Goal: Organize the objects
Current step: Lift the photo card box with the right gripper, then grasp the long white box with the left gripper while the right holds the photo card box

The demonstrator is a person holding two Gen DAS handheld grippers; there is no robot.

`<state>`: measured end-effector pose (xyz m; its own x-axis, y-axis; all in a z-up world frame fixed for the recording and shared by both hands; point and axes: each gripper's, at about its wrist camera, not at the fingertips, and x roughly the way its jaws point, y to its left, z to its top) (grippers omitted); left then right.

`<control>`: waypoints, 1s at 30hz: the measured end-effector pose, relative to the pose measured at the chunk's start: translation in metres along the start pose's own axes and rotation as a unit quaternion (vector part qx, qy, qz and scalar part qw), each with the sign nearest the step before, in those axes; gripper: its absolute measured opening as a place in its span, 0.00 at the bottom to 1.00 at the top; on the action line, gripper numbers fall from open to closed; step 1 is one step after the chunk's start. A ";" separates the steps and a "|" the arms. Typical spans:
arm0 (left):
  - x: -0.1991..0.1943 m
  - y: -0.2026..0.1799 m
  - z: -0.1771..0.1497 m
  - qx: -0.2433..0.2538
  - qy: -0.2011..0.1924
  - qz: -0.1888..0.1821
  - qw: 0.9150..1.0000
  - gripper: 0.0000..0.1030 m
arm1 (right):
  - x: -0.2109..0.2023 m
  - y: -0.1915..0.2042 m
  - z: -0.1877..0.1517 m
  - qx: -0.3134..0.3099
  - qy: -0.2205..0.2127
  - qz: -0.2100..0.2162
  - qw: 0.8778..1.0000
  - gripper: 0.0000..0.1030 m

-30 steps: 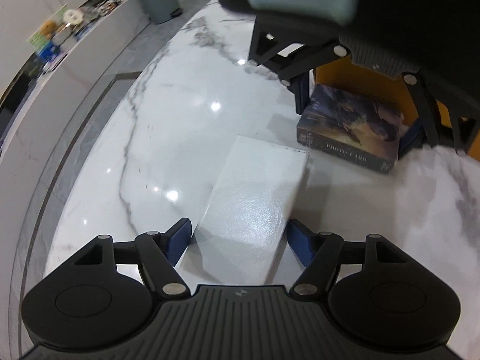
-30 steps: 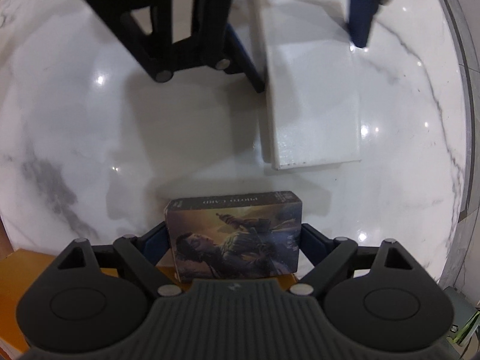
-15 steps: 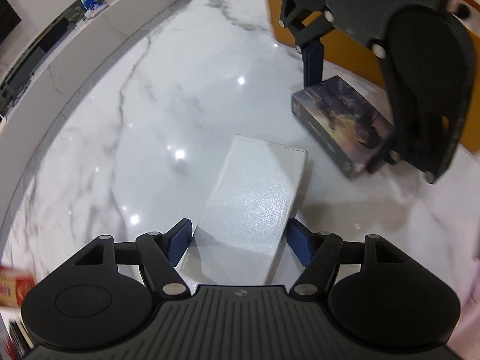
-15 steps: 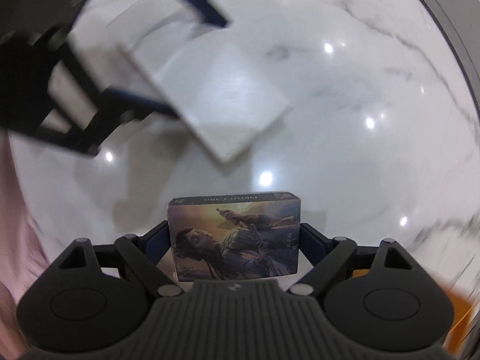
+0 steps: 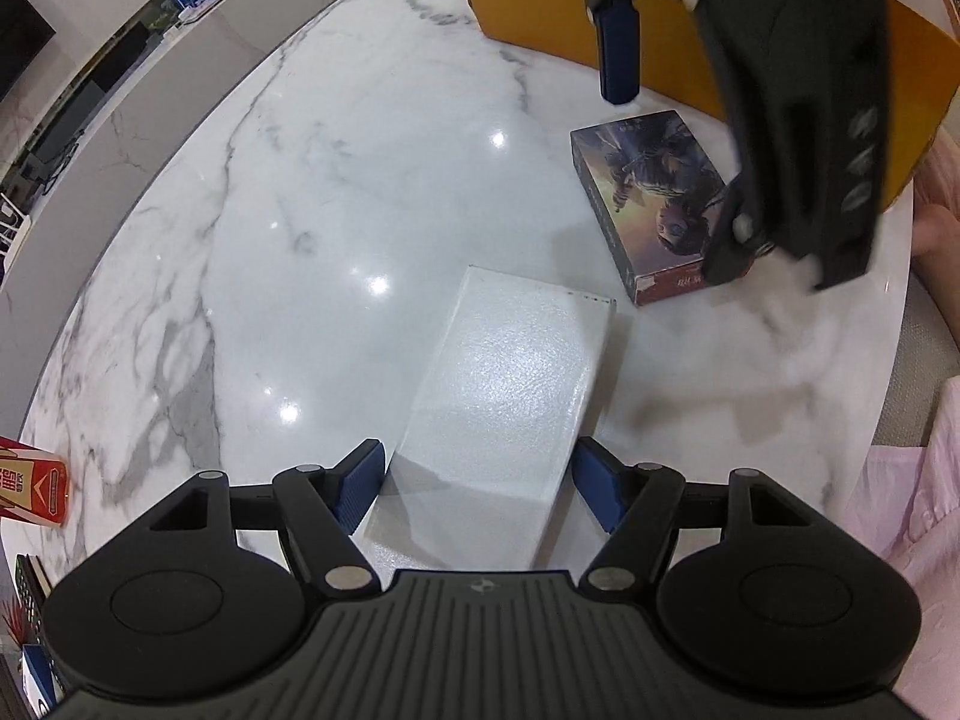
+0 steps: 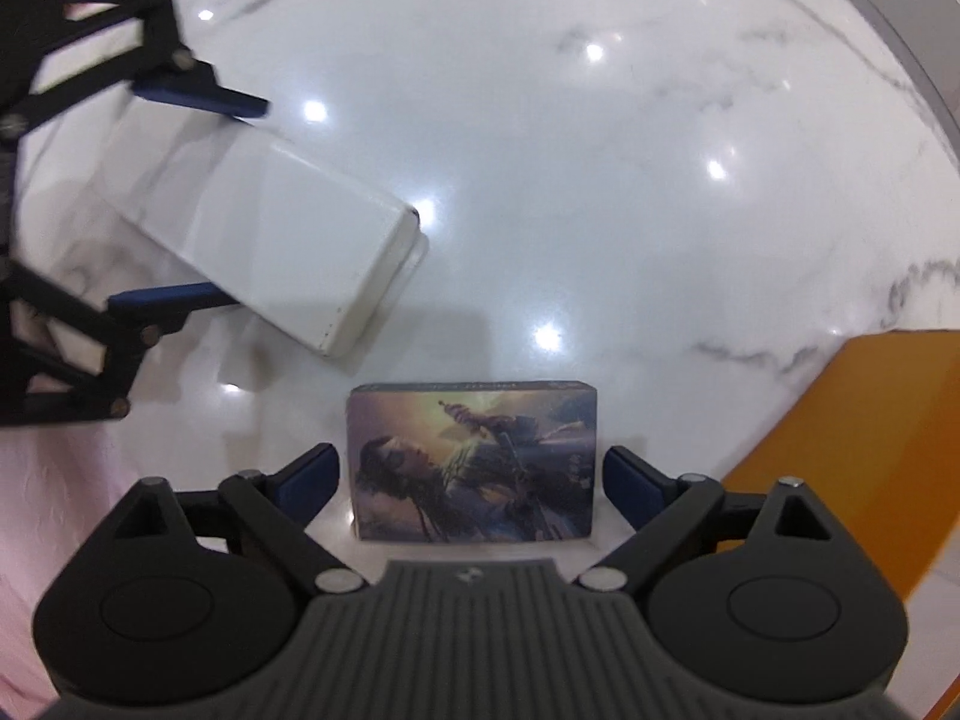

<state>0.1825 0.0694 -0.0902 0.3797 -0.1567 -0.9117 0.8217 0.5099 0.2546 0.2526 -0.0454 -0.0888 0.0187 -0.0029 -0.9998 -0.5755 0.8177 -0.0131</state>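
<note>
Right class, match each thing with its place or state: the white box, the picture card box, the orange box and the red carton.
Things:
1. white box
2. picture card box
3. orange box
4. red carton

Place or state:
A. lies flat on the marble table
B. gripped in the left claw
C. cut off at the left edge of the left wrist view
D. stands beyond the picture card box

Pairs: 1-B, 2-A, 3-D, 4-C
</note>
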 end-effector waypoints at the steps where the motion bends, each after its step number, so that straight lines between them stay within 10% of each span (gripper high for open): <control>1: 0.000 0.000 0.000 -0.002 0.001 -0.001 1.000 0.78 | -0.005 0.001 -0.003 -0.009 -0.005 0.002 1.000 0.94; 10: 0.005 0.002 0.003 -0.001 0.003 -0.003 1.000 0.78 | -0.024 0.040 -0.030 -0.267 -0.023 -0.046 0.962 0.92; 21: 0.007 0.007 0.000 -0.002 -0.001 -0.019 1.000 0.78 | -0.001 0.084 -0.056 -0.523 -0.023 -0.109 0.845 0.84; 26: 0.006 0.006 -0.002 -0.002 -0.004 -0.021 1.000 0.78 | 0.004 0.082 -0.052 -0.534 -0.011 -0.087 0.841 0.83; 30: 0.006 0.007 -0.002 -0.010 -0.002 -0.024 1.000 0.78 | 0.003 0.078 -0.045 -0.494 0.003 -0.059 0.867 0.79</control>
<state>0.1898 0.0735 -0.0948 0.3408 -0.1845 -0.9219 0.8303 0.5190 0.2031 0.1717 -0.0077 -0.0938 0.1229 -0.0579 -0.9907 -0.9896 -0.0820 -0.1180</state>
